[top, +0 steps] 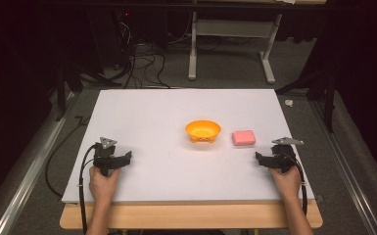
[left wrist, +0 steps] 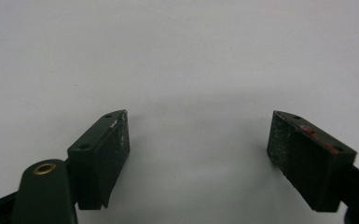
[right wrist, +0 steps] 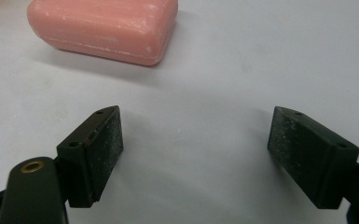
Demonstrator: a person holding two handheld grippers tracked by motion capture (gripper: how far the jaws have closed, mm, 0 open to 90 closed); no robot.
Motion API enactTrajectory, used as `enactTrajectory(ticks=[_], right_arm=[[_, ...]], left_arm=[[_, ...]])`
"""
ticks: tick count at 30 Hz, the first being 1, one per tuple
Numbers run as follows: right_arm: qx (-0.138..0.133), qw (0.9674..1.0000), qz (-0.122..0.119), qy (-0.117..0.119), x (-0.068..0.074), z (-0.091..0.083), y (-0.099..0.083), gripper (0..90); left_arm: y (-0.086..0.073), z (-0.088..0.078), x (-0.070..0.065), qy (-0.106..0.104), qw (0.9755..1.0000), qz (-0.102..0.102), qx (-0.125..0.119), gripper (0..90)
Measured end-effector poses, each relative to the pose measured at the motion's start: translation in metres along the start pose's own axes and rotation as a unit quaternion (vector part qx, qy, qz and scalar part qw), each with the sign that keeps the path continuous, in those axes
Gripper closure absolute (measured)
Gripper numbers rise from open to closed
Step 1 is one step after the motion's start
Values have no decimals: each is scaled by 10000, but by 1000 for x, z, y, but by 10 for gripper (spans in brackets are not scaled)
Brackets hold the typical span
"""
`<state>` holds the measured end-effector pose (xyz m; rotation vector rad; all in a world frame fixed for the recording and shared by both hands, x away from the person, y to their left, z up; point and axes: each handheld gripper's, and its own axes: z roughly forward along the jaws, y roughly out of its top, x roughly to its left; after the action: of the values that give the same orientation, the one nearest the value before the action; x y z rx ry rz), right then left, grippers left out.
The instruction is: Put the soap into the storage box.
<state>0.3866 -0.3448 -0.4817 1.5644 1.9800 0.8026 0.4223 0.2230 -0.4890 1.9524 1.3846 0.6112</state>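
Resting low on the near edge of the white rectangular table board [top: 142, 112], one black two-jaw tool at each side: left gripper [top: 127, 157] at the near left, right gripper [top: 258, 157] at the near right, both aimed inward toward the middle. Standing wide apart on both, with nothing but bare board between the pads [left wrist: 116, 144] in the left gripper view and likewise in the right gripper view. Lying flat just beyond the right gripper [right wrist: 193, 154], up and to the left in its own view, near yet untouched: a pink rounded bar of soap [right wrist: 103, 28]. Sitting just left of the soap [top: 243, 137], apart from it, mouth up: a small orange plastic bowl [top: 203, 130], probably waiting as the soap's destination. Likely readying the right gripper, being nearest, for the reach.
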Motion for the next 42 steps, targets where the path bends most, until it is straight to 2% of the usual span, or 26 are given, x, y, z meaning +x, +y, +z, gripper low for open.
enactTrajectory(ticks=[30,36,42], right_arm=[[34,10000,3,2,0,0,1,185],[39,10000,-2,71,-1,0,1,165],[64,9999,103,22,1,-1,2,146]], left_arm=[[0,0,0,2,10000,-5,12,212],[0,0,0,3,10000,-12,4,212],[0,0,0,-9,10000,-13,12,212]])
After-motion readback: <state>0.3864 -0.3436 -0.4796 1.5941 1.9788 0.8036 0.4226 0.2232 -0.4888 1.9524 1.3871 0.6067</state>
